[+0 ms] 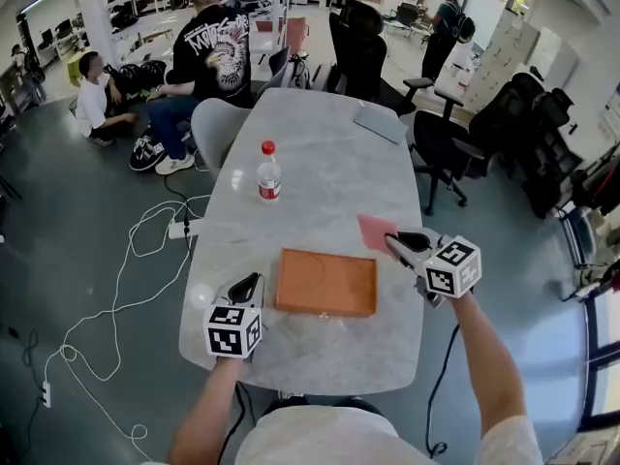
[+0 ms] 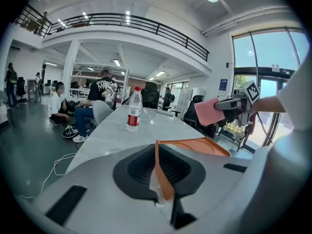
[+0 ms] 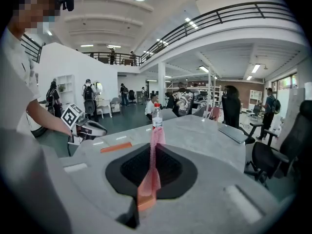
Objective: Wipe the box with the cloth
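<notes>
The left gripper's fingers pinch the flat orange box's edge, while the right gripper's fingers clamp a thin pink cloth above the grey table.

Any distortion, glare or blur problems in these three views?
Head view: heavy fisheye, table evenly lit. Left gripper view: black vignette corners, window bright at right. Right gripper view: cloth blurs near the lens; bottle beyond is sharper.

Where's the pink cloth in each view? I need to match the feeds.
Head view: cloth right of centre, held by the right gripper, by the box's far right corner.
Left gripper view: cloth upper right, held in the air.
Right gripper view: cloth centre, edge-on between the fingers.
Shared landmark: the water bottle.
</notes>
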`<state>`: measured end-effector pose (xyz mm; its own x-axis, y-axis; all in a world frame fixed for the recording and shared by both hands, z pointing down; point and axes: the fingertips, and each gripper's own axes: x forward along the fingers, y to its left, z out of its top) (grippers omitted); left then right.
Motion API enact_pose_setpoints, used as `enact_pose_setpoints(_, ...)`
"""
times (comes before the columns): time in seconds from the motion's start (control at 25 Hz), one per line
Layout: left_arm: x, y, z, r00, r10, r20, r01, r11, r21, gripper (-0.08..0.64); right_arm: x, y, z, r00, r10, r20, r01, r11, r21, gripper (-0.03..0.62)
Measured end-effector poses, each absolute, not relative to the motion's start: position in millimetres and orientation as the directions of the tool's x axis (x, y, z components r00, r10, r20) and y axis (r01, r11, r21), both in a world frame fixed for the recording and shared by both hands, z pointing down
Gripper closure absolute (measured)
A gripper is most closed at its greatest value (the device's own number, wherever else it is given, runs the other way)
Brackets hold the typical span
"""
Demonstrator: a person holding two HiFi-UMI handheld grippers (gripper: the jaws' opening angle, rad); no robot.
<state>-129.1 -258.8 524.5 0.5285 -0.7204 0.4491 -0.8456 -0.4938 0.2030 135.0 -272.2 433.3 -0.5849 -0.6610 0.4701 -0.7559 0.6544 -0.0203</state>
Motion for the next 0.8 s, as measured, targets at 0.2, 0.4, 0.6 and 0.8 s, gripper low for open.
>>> enact_pose_setpoints(0.2, -135, -265, 527, 0.522, -0.721, 0.455, -0.850, -0.482, 0.211, 0.534, 105, -299, 434, -0.630, -0.581, 0.515, -0.687, 0.726, -0.020, 0.577)
enact_pose_setpoints(0.4, -143, -269, 535, 0.496, -0.724, 0.480, -0.865, -0.457, 0.206, 0.534, 60, -327, 457, -0.680, -0.464, 0.568, -0.587, 0.808, -0.043, 0.577)
enact_pose_setpoints(0.6, -148, -274, 540, 0.461, -0.733, 0.501, -0.884, -0.427, 0.189, 0.534, 20, -347, 497, -0.710, -0.345, 0.613, -0.500, 0.861, -0.094, 0.577)
enact_pose_setpoints(0.8, -144, -268, 548, 0.431, -0.735, 0.524, -0.900, -0.386, 0.200, 0.534, -10, -349, 522, -0.770, -0.195, 0.608, -0.391, 0.896, -0.208, 0.577)
